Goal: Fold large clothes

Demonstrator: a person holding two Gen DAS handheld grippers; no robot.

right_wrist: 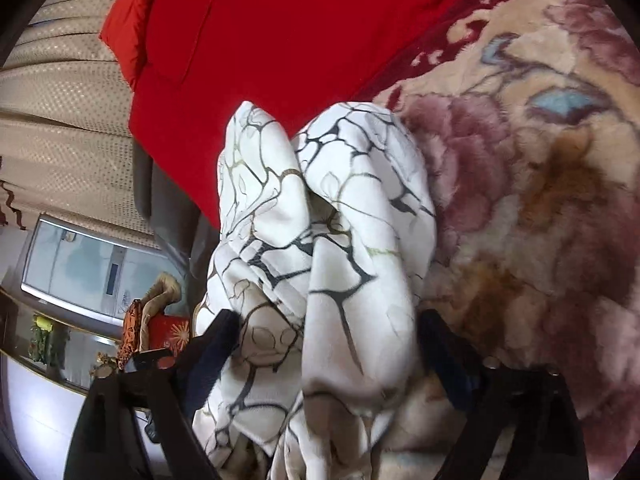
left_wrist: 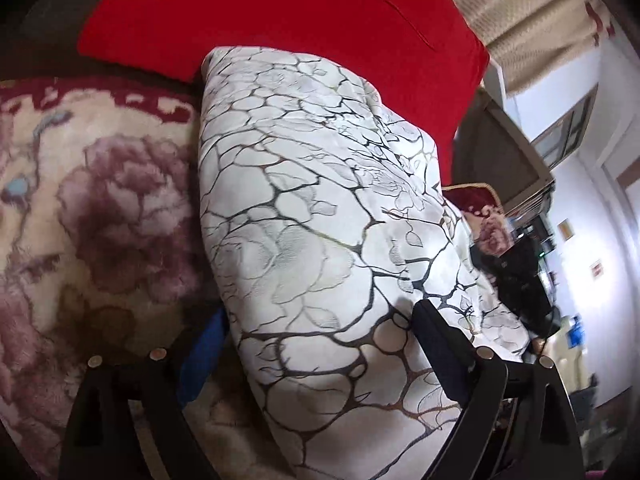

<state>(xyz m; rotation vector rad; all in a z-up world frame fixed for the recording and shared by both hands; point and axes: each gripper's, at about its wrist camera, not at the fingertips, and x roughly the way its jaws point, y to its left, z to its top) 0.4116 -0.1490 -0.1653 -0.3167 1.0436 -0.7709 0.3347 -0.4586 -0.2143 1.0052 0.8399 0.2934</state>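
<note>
Your left hand-held gripper (left_wrist: 316,344) and right hand-held gripper (right_wrist: 326,344) both stand wide, straddling the folded white garment (left_wrist: 312,208) without pinching it. The garment lies on the floral blanket (left_wrist: 100,200), its far end against the red pillow (left_wrist: 288,20), so the fold stays supported.

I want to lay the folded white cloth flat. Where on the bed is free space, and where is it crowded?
Free: the floral blanket between the white patterned cloth and the dark red border, beside the left claw. In the right wrist view, the same blanket past the right claw. Crowded: the red pillow behind the cloth and the bed's cluttered edge.
</note>
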